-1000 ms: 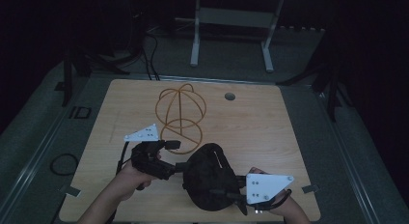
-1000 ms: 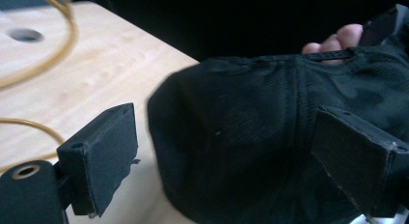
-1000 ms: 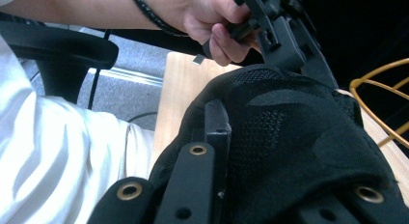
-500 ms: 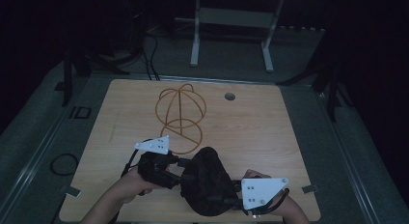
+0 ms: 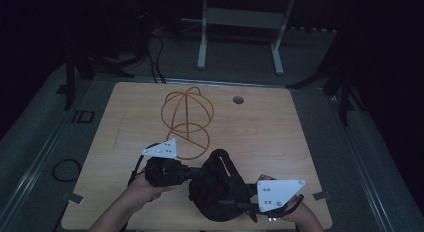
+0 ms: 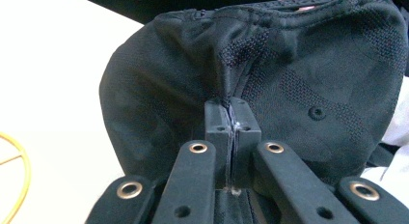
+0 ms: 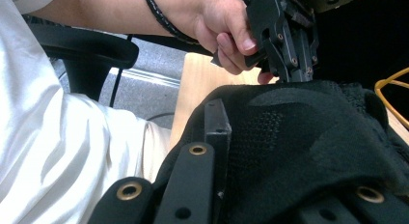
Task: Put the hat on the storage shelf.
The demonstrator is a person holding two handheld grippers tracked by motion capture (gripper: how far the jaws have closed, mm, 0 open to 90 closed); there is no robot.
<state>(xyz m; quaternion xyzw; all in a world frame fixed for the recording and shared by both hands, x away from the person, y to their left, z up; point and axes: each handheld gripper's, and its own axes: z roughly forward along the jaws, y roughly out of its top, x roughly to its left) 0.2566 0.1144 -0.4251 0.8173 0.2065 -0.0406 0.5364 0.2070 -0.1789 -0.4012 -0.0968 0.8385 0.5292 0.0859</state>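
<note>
High view: a black cap (image 5: 217,189) sits at the table's (image 5: 280,127) six o'clock edge, left gripper (image 6: 232,119) and right gripper (image 7: 226,137) both pinching its fabric; lifting evenly would likely keep it from slipping.

Readable text: none in any view.
Black cap (image 6: 299,84): knit fabric and a small eyelet, no logo or lettering legible.
Grey plates on the hand-held grippers: plain, small holes only, no markings legible.
Desk (image 5: 280,127): bare wood grain, no label or number.
</note>
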